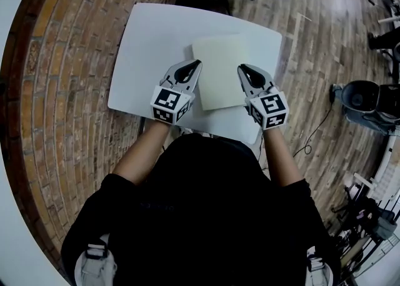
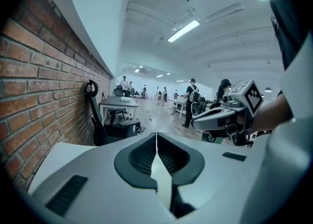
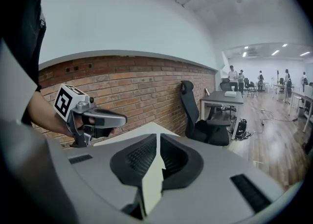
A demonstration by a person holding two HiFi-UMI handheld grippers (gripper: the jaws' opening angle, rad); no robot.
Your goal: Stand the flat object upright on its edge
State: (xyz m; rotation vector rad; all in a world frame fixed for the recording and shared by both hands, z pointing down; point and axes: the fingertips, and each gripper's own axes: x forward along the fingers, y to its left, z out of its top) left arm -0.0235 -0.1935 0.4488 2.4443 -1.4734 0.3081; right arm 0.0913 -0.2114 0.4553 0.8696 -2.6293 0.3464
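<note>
The flat pale board lay flat on the white desk. It looked a little longer in the direction going away from the person. The left tool sat just beside its left side. The right tool sat at its right side. So the board lay right between them, about as near to one as the other. The left tool was pressed together. The right tool looked almost pressed together too. Neither pinched anything. I think tipping the board up would start from those two side edges.
</note>
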